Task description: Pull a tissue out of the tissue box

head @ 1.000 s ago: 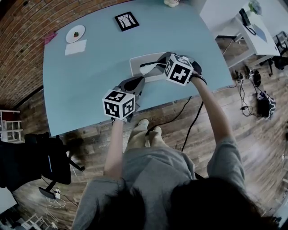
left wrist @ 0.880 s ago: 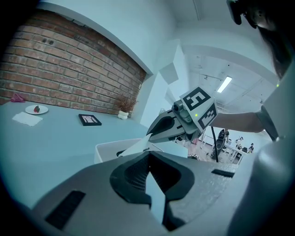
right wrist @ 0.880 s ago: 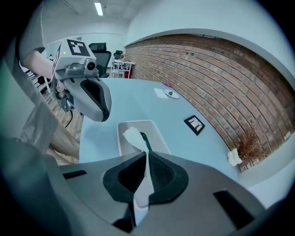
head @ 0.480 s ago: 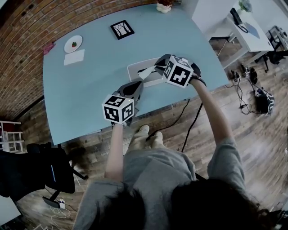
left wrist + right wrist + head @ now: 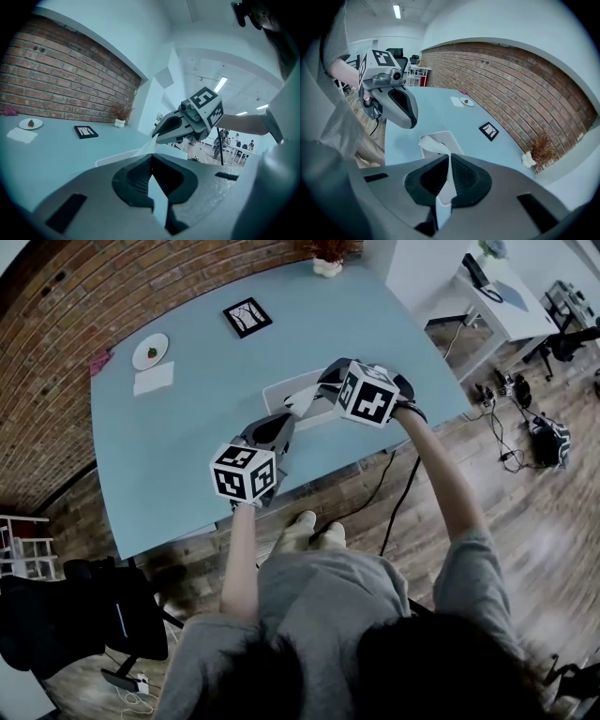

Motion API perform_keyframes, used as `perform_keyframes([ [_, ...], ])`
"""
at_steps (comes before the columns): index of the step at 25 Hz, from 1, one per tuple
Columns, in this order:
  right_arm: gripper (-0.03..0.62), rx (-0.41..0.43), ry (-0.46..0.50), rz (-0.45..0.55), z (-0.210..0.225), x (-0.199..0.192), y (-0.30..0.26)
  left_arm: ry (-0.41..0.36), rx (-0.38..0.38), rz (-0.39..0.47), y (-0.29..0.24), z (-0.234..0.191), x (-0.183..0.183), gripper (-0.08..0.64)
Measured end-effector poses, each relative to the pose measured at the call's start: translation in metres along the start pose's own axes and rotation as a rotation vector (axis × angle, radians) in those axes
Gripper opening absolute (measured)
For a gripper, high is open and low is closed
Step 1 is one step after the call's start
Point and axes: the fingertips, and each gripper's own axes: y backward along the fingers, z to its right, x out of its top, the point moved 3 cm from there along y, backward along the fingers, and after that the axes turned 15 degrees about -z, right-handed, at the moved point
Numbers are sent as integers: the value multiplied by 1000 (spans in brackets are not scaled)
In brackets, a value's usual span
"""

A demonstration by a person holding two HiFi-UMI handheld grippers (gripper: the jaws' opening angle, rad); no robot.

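Note:
A white tissue box [image 5: 277, 390] lies on the blue table [image 5: 178, 437] near its front edge. My right gripper [image 5: 317, 390] hovers just above the box, shut on a white tissue [image 5: 298, 401]. In the right gripper view that tissue [image 5: 433, 146] stretches from the box [image 5: 451, 139] up into the pinched jaws of the right gripper [image 5: 449, 157]. My left gripper [image 5: 286, 420] sits in front of the box. Its jaws meet at the tips in the left gripper view [image 5: 150, 161] with nothing seen between them. From there the right gripper [image 5: 154, 137] and the tissue [image 5: 149, 147] show above the box [image 5: 112, 158].
A black framed picture [image 5: 247, 317], a small plate [image 5: 151, 351] and a white napkin [image 5: 153, 379] lie on the far part of the table. A potted plant [image 5: 328, 266] stands at the back edge. A black chair [image 5: 84, 615] and cables [image 5: 389, 493] are on the floor.
My right gripper has risen a little with the tissue, drawing more of it out of the box. The left gripper has stayed put.

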Motion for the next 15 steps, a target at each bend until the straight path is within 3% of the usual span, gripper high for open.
perform_keyframes([
  [15, 3, -45, -41, 25, 3, -8, 25, -55, -21, 9, 4, 9, 12, 3],
])
